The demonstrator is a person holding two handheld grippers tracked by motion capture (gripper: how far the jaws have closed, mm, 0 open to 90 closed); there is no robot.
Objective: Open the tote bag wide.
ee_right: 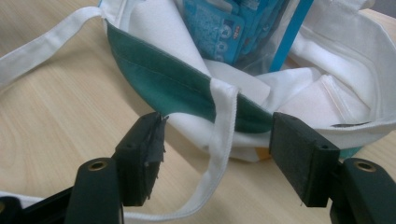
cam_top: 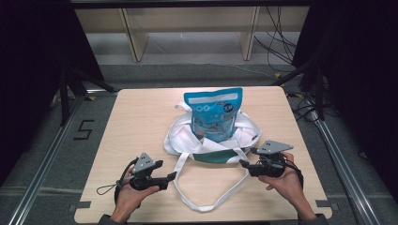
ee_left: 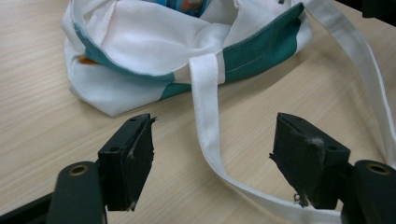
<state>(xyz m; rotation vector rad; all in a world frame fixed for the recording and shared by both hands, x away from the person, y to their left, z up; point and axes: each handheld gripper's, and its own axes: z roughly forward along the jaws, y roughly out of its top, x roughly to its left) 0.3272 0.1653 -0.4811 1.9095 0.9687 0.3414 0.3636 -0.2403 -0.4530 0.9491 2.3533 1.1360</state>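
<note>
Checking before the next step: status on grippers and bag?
Left gripper open over strap. Right gripper open at strap too. Pouch upright in bag. Nothing blocking.

"5" taped on floor (cam_top: 83,130) left of tabletop (cam_top: 141,117); print on blue pouch (cam_top: 214,114) too small to read.

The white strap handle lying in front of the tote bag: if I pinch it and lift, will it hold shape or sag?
The strap handle lies in a slack loop on the table, so it will probably droop. The tote bag has slumped, so it likely gathers before rising. The tall blue pouch standing inside may tip.
</note>
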